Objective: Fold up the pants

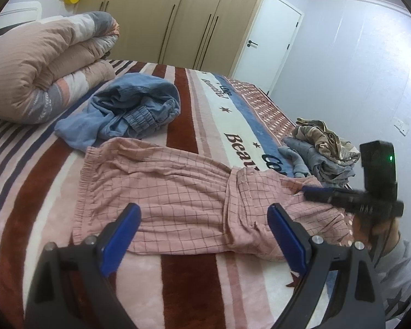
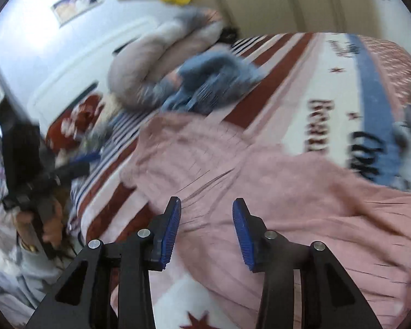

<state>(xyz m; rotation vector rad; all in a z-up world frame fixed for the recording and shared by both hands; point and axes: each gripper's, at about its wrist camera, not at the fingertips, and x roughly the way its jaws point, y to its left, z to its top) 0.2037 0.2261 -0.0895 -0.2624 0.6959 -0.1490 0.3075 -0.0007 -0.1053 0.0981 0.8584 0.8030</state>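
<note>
Pink checked pants (image 1: 178, 197) lie spread across the striped bed, waistband at the left, legs folded back toward the middle at the right. They also fill the blurred right wrist view (image 2: 260, 181). My left gripper (image 1: 204, 213) is open and empty, just above the pants' near edge. My right gripper (image 2: 207, 211) is open and empty over the pants; it shows in the left wrist view (image 1: 312, 192) at the right end of the pants. The left gripper shows in the right wrist view (image 2: 76, 164) at the left.
Crumpled blue pants (image 1: 128, 112) lie behind the pink pair. A rolled duvet (image 1: 41, 68) sits at the back left. A pile of grey and tan clothes (image 1: 320, 150) lies at the bed's right edge. Wardrobe (image 1: 178, 19) and door (image 1: 271, 41) stand behind.
</note>
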